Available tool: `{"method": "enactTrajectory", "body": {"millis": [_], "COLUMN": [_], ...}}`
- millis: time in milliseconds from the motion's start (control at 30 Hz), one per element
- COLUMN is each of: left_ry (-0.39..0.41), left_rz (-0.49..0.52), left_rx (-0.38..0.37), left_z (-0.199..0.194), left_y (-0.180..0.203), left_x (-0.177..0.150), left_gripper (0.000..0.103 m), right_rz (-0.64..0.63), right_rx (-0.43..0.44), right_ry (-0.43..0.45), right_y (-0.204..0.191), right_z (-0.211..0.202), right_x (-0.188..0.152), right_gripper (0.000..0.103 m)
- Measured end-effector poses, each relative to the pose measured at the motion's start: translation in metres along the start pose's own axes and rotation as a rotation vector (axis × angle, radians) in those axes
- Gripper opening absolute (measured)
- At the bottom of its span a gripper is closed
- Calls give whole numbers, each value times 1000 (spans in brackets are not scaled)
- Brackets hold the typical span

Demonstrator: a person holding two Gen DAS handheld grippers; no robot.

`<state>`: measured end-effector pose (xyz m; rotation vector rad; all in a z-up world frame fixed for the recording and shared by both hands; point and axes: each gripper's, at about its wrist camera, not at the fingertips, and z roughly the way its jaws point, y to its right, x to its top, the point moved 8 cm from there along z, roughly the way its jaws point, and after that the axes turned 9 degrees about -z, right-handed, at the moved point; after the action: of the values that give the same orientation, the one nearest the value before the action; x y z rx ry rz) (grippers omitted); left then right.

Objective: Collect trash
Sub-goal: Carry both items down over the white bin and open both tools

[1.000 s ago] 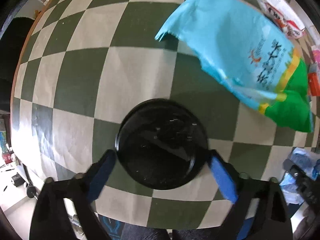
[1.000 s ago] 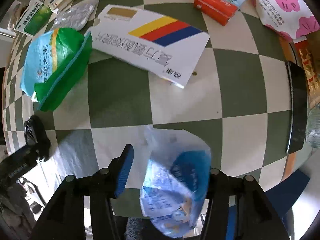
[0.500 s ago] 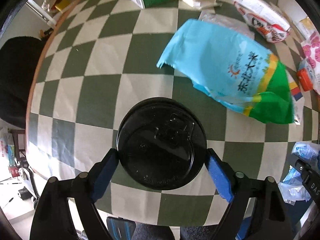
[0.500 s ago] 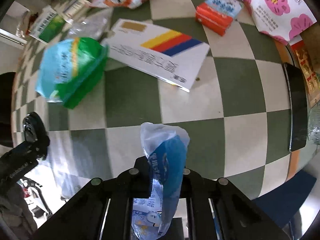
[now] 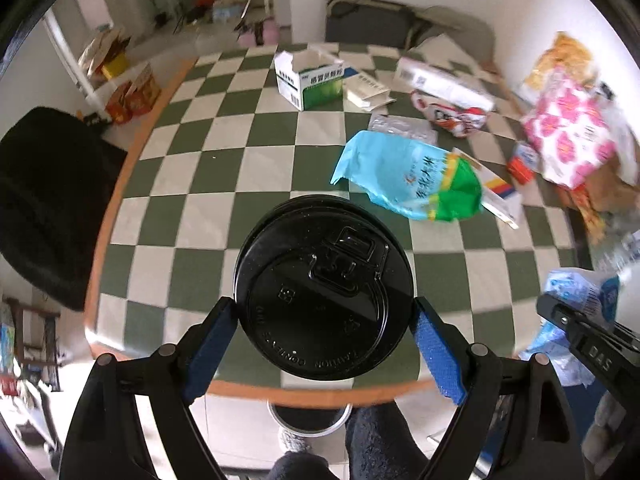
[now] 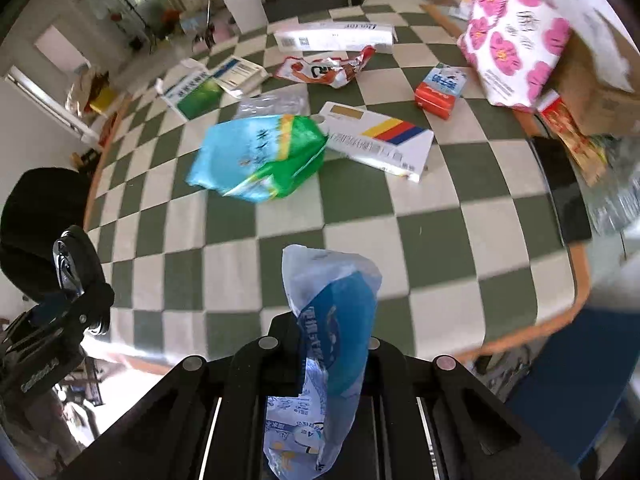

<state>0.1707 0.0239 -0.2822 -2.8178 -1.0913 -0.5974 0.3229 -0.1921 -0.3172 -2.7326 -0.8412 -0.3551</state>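
Nearest to us, the left claw (image 5: pixel 324 320) stands wide, its blue pads (image 5: pixel 438 356) pressed on either side of a black cup lid (image 5: pixel 324 292). The lid sits flat across the opening, which suggests the cup was taken by its rim from above; the cup body beneath the lid is hidden, so we cannot tell its height or contents. It is held clear of the worktop (image 5: pixel 200 216), above the near edge.

The right claw (image 6: pixel 320 344) is fully shut on a blue and white plastic wrapper (image 6: pixel 332 320). The wrapper is pinched at mid-length, so its upper end stands free above the fingers and its lower end hangs back toward the camera, cut off by the frame edge. It too is clear of the worktop, near the near edge.

Both trash items are therefore in hand. We judge that they are being carried to a bin; a round rim (image 5: pixel 308 420) on the floor below the near edge may be one, but most of it is hidden.

Toward the middle of the worktop lies a blue and green bag (image 6: pixel 260 156), touching a flat white box with coloured stripes (image 6: pixel 380 140). Further out are a small red carton (image 6: pixel 440 92), a crumpled red wrapper (image 6: pixel 324 70) and an open green and white box (image 5: pixel 310 82). The far right corner holds a floral package (image 6: pixel 516 36); items there are blurred.
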Motion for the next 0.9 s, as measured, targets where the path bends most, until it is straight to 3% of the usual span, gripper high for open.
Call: {"method": "enactTrajectory", "body": {"millis": [167, 367, 567, 667, 900], "left_ry": [1, -128, -333, -398, -520], "left_rz": [52, 41, -32, -78, -162], "left_rx": [-56, -87, -76, -71, -91], "left_z": [-19, 7, 117, 176, 322], "left_y": [-29, -63, -97, -108, -114], "left_x": [-45, -124, -218, -251, -311], "left_gripper": [86, 86, 86, 86, 86], "right_rz": [58, 123, 197, 236, 272], "right_rx": [-9, 28, 85, 113, 172], "right_ry": [24, -58, -195, -256, -293], "right_y": [-43, -82, -84, -78, -68], "right_z": [-9, 30, 121, 186, 331], "right_x": [-64, -159, -247, -286, -332], "right_gripper": [10, 10, 10, 10, 10]}}
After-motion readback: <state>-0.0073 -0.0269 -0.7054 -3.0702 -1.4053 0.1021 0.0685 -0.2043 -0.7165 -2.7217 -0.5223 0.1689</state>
